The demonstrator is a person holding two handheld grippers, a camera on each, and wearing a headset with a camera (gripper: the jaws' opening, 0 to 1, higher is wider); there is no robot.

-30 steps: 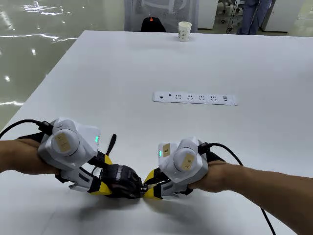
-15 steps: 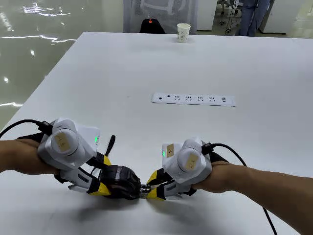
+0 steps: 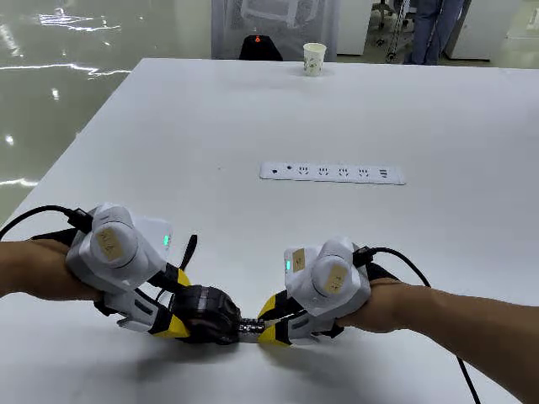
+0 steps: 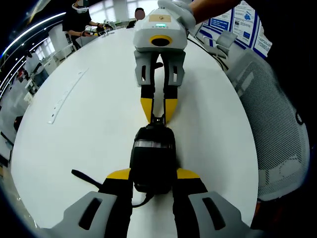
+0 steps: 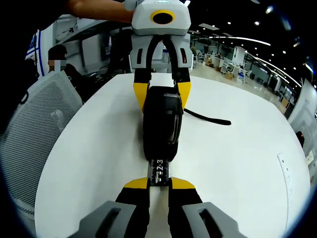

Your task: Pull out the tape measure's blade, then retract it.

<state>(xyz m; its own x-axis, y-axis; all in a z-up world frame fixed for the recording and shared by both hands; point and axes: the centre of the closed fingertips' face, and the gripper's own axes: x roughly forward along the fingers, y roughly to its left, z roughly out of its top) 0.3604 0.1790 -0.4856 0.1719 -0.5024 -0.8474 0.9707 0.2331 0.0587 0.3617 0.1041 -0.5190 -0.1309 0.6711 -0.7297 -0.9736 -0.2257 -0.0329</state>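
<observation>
A black tape measure (image 3: 207, 314) lies on the white table (image 3: 253, 118) near its front edge. My left gripper (image 3: 173, 310) is shut on its case (image 4: 152, 157), yellow pads on both sides. My right gripper (image 3: 268, 322) is shut on the blade's tip. A short length of blade (image 5: 159, 172) with printed numbers shows between the case (image 5: 162, 124) and my right gripper (image 5: 159, 183). In the left gripper view my right gripper (image 4: 157, 111) pinches the blade's hook just ahead of the case. A black wrist strap (image 5: 205, 118) trails from the case.
A white power strip (image 3: 332, 172) lies across the middle of the table. A paper cup (image 3: 313, 58) stands at the far edge, with a chair behind it. A mesh chair (image 4: 270, 119) stands beside the table. People stand in the background.
My right gripper has drawn slightly to the right, away from the case, and a short piece of blade now shows between them. The left gripper holds still.
</observation>
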